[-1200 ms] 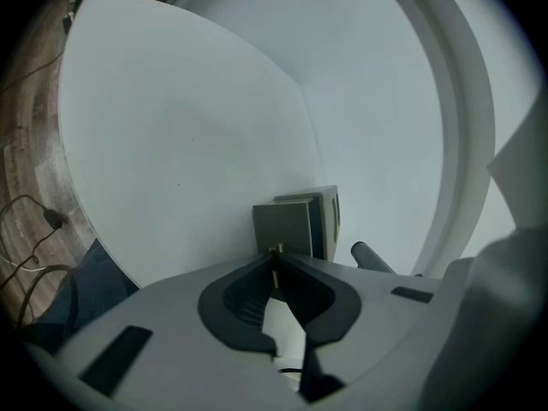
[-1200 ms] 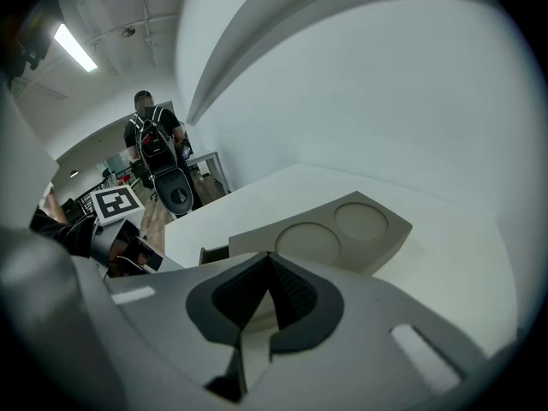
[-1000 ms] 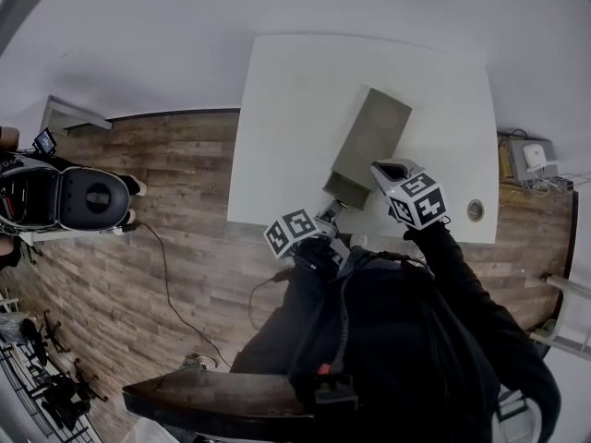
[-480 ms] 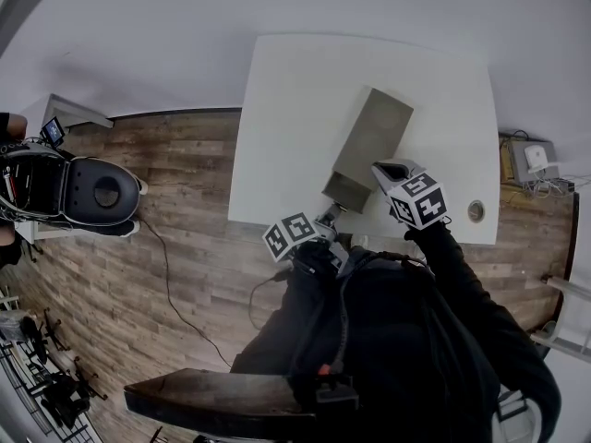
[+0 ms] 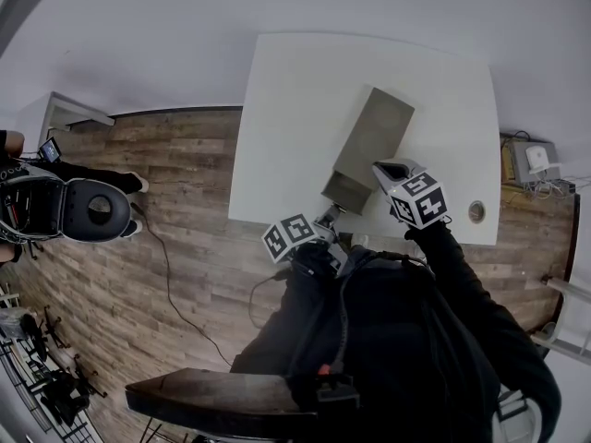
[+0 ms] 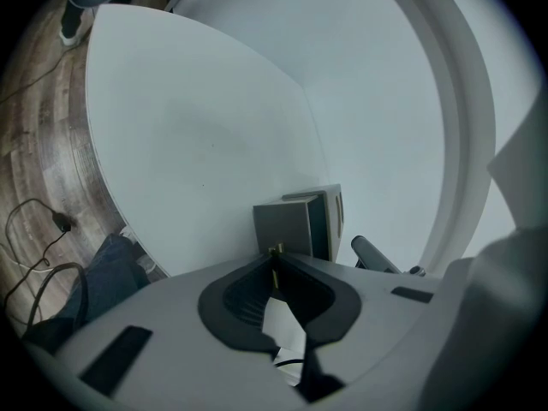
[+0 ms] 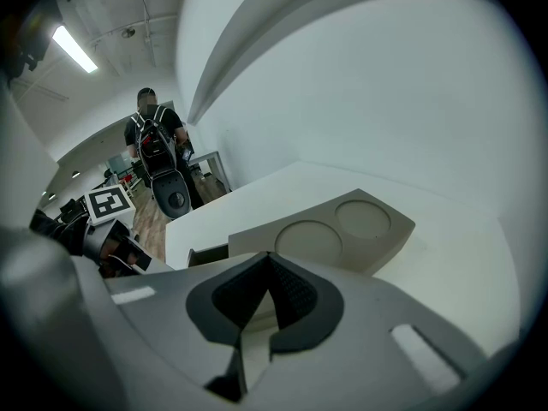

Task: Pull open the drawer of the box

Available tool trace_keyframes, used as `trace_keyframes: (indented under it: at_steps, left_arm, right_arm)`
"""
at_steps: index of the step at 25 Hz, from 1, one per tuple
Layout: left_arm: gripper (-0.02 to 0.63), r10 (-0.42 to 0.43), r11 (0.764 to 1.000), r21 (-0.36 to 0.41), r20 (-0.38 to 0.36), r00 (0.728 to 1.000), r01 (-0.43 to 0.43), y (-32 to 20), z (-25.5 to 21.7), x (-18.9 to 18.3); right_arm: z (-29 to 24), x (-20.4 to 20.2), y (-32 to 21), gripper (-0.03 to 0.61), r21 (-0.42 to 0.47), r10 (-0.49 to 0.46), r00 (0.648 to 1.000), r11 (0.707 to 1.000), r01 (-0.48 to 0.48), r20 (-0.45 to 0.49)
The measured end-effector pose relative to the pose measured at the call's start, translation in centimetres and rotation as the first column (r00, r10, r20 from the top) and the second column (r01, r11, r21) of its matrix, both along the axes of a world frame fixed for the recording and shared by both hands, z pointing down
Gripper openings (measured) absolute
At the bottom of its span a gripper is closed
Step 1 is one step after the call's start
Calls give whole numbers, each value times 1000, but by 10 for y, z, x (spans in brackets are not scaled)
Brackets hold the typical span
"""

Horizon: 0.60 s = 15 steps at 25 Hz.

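A long grey-beige box (image 5: 374,132) lies slantwise on the white table (image 5: 277,109), with two round recesses in its top (image 7: 342,229). Its drawer (image 5: 343,192) sticks out a little at the near end, showing a dark gap (image 7: 208,253). My left gripper (image 5: 329,216) is at the drawer front (image 6: 287,227), shut on the small brass knob (image 6: 275,249). My right gripper (image 5: 390,169) sits by the box's near right side; its jaws (image 7: 269,257) are shut with nothing between them, just above the box's top.
The table's near edge runs just under the drawer, with wood floor (image 5: 185,183) below. A person with a backpack (image 7: 154,144) stands by a dark chair (image 5: 92,206) at the left. A cable (image 5: 175,284) trails on the floor. Small devices sit on a stand (image 5: 531,160) at the right.
My left gripper has shifted slightly toward me with the knob, and the drawer has come out a touch. The person and chair at the left have moved. The right gripper has stayed put.
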<state>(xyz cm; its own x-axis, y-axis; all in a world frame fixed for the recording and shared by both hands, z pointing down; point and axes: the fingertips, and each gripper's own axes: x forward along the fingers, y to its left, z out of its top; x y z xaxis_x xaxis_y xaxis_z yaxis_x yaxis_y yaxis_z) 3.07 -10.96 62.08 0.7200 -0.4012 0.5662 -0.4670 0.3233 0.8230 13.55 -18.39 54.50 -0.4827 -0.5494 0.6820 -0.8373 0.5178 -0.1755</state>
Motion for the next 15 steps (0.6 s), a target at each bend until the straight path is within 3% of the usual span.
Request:
trace_keyframes:
  at_steps: [15]
  left_arm:
    - [21,-9,1000,-19,3,1000,9,6,-3,-5]
  right_arm:
    - [-1,-4,-1,-3,-10,-15,1000,1000,15,5]
